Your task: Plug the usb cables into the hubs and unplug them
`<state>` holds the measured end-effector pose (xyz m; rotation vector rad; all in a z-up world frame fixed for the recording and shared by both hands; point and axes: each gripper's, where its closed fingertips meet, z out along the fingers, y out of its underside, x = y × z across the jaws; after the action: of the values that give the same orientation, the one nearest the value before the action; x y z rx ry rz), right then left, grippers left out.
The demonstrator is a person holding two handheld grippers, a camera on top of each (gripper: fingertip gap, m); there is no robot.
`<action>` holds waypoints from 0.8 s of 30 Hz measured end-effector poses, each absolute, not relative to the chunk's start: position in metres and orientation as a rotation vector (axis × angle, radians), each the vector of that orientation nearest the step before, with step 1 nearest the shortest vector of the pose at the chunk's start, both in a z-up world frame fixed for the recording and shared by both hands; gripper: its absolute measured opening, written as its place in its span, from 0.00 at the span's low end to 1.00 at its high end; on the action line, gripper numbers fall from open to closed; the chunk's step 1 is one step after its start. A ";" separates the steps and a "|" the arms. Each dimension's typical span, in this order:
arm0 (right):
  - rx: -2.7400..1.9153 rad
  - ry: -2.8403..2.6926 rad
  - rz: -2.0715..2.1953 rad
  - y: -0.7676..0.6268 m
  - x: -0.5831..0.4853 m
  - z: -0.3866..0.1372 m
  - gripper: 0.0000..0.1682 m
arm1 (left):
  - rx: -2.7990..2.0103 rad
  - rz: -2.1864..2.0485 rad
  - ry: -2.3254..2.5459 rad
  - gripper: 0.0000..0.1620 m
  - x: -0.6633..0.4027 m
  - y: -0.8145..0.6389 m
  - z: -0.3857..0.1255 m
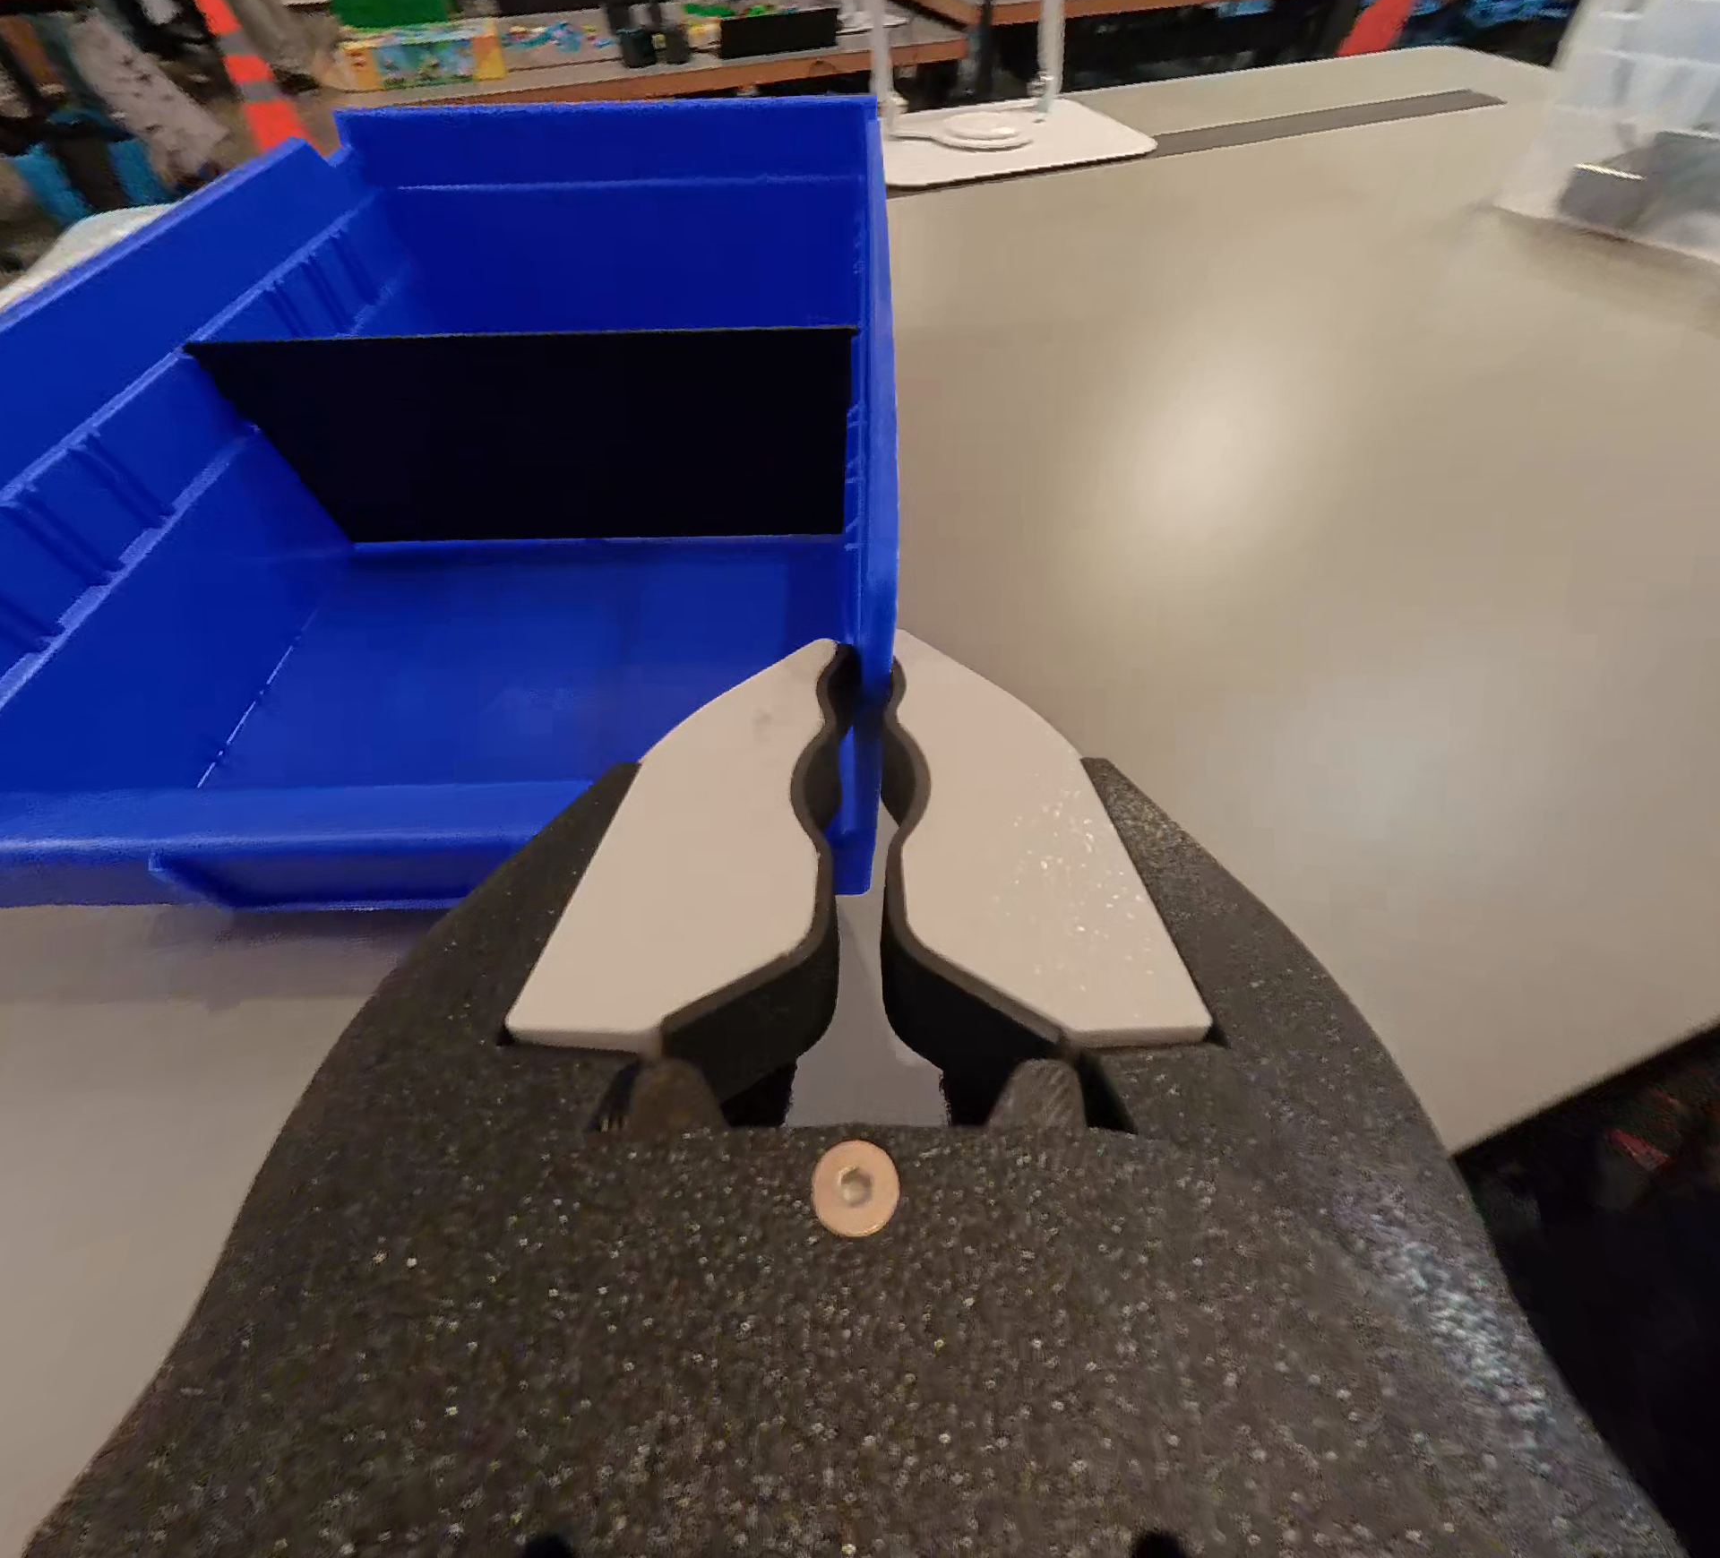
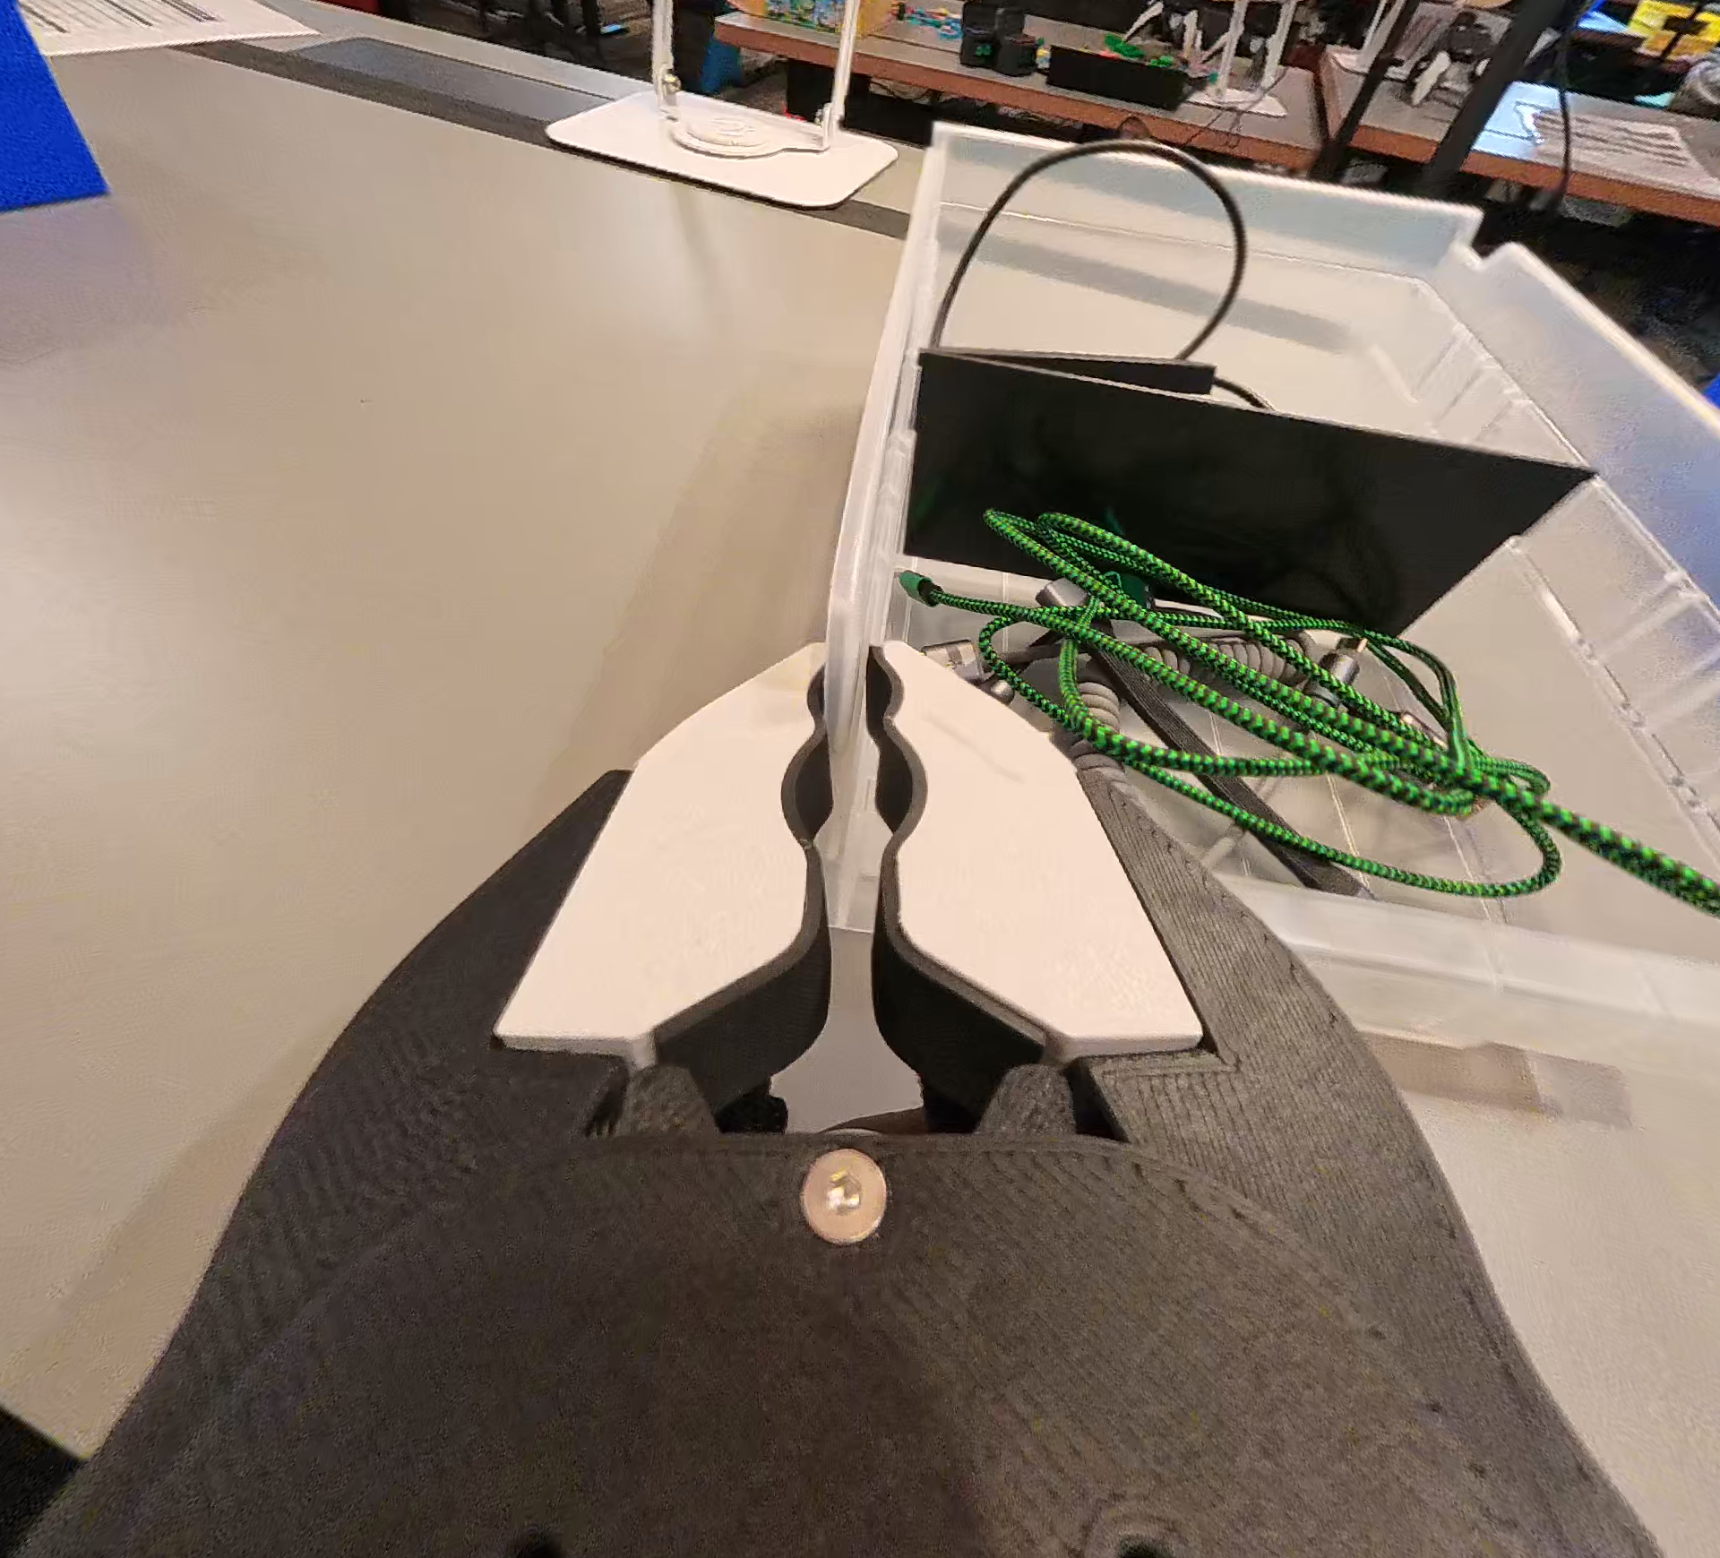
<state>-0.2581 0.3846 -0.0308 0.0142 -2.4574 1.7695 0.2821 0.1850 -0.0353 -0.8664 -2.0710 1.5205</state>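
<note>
My left gripper [image 1: 867, 666] is shut on the right side wall of a blue bin [image 1: 521, 676], which is empty and has a black divider [image 1: 558, 434] across it. My right gripper [image 2: 845, 666] is shut on the left side wall of a clear plastic bin [image 2: 1396, 983]. That bin holds tangled green-and-black braided USB cables [image 2: 1303, 731], grey cables and a black strip under them. A black divider [image 2: 1210, 499] crosses it, with a thin black cable [image 2: 1117, 154] looping up behind. No hub shows clearly.
Both bins sit on a beige table [image 1: 1303, 489]. A white stand base [image 2: 726, 145] is at the table's far edge, also in the left wrist view [image 1: 1014, 136]. The clear bin shows at the right in the left wrist view [image 1: 1647, 117]. Cluttered benches lie beyond. The gap from one gripper's tips to the other's is roughly 60 cm.
</note>
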 end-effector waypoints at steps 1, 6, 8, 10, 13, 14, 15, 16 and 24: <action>0.028 -2.468 1.776 0.383 -0.259 -0.031 0.01 | -0.911 1.497 -2.044 0.01 0.279 0.190 -0.036; 0.135 -2.544 1.818 0.369 -0.257 -0.032 0.01 | -1.109 1.406 -1.914 0.01 0.264 0.209 -0.037; 0.176 -2.572 1.821 0.361 -0.255 -0.033 0.01 | -1.156 1.352 -1.854 0.02 0.258 0.217 -0.038; 0.218 -2.602 1.822 0.352 -0.253 -0.034 0.01 | -1.203 1.296 -1.797 0.02 0.254 0.224 -0.037; 0.268 -2.659 1.832 0.338 -0.251 -0.035 0.01 | -1.282 1.194 -1.726 0.02 0.248 0.234 -0.038; 0.289 -2.679 1.826 0.334 -0.251 -0.035 0.02 | -1.309 1.161 -1.702 0.02 0.246 0.238 -0.038; 0.319 -2.702 1.818 0.330 -0.250 -0.035 0.02 | -1.328 1.132 -1.676 0.02 0.244 0.241 -0.038; 0.348 -2.729 1.808 0.326 -0.248 -0.035 0.02 | -1.345 1.100 -1.652 0.03 0.242 0.243 -0.038; 0.695 -2.821 1.819 0.291 -0.230 -0.038 0.03 | -1.491 0.944 -1.462 0.03 0.230 0.263 -0.039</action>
<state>-0.2298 0.2912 -0.0381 0.6950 -2.8212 1.8187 0.2302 0.2630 -0.0392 -1.4912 -1.4618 0.9445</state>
